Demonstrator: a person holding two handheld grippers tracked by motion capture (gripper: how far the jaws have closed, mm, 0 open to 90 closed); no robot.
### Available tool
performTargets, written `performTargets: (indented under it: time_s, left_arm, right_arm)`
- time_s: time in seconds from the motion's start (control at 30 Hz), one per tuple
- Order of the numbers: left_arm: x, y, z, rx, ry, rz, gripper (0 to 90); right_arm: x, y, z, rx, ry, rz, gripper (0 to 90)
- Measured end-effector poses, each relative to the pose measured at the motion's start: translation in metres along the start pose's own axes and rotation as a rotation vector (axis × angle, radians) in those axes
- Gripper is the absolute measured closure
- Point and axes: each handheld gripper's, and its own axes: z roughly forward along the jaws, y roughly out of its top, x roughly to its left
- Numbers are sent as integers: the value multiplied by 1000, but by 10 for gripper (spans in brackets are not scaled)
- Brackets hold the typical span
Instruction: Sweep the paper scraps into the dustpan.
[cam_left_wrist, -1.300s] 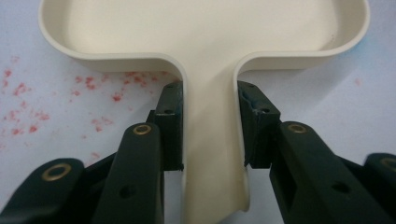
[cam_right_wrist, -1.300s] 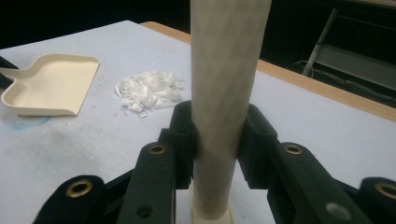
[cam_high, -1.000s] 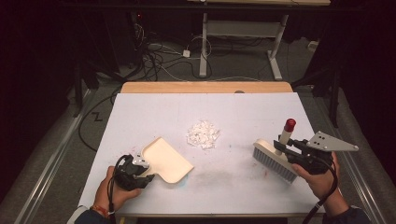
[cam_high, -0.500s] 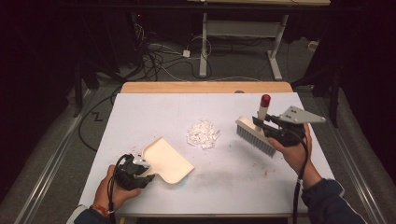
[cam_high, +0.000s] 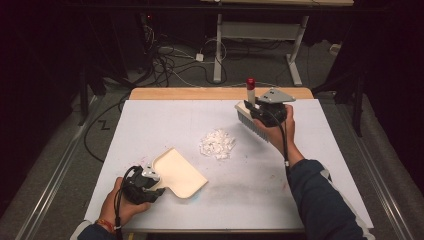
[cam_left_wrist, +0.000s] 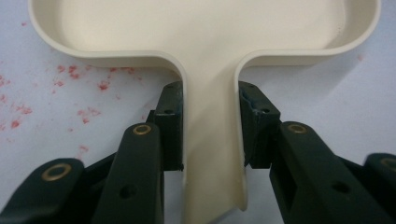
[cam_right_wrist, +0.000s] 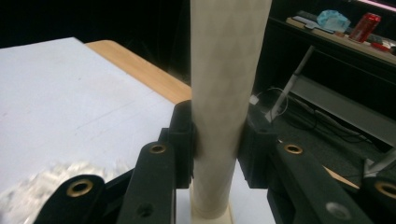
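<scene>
Right gripper (cam_high: 257, 111) clamps the brush (cam_high: 254, 122) by its handle, bristles down; the paper scraps (cam_high: 217, 144) lie just beside it on the near-left. Left gripper (cam_high: 150, 184) grips the dustpan (cam_high: 177, 171) handle, with the pan mouth facing the scraps from the opposite side, pile between both tools.

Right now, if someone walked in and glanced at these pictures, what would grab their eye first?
Probably the little heap of white scraps in the middle of the white table. Beyond it to the right, the right gripper holds a brush by its red-tipped handle. At the near left, the left gripper clamps the cream dustpan, which lies flat on the table.
</scene>
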Motion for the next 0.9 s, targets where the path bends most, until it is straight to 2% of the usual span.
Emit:
performTargets:
  time_s: [0.03, 0.07, 0.17, 0.23, 0.37, 0.43, 0.47, 0.53, 0.63, 0.77, 0.9]
  left_arm:
    - [0, 0, 0, -2, -1, -3, 640]
    - [-1, 0, 1, -1, 0, -6, 639]
    - [-1, 1, 0, -1, -2, -8, 639]
    - [-1, 1, 1, -1, -4, -8, 639]
    - [-1, 1, 1, 1, -2, -2, 639]
    - [-1, 1, 1, 3, -2, -2, 639]
    - [-1, 1, 1, 4, -2, -2, 639]
    - [-1, 2, 1, 5, -4, -3, 639]
    - [0, 2, 2, 8, -11, -4, 639]
    - [2, 5, 3, 11, -9, 0, 639]
    - [1, 7, 4, 15, -4, 5, 639]
  right_arm:
    - [0, 0, 0, 0, 0, 0, 708]
    - [4, 1, 9, -6, -3, 2, 709]
    - [11, 0, 21, -14, -19, -12, 709]
    - [14, 0, 24, -21, -23, -6, 709]
    - [31, -7, 35, -27, 33, 5, 709]
    - [34, -8, 35, -35, 46, 13, 709]
    - [41, -8, 36, -37, 79, 5, 709]
    - [47, -8, 35, -37, 104, -16, 708]
    - [54, -10, 33, -48, 157, -9, 706]
    - [62, -9, 31, -62, 201, -3, 706]
    - [71, -9, 28, -65, 217, -19, 705]
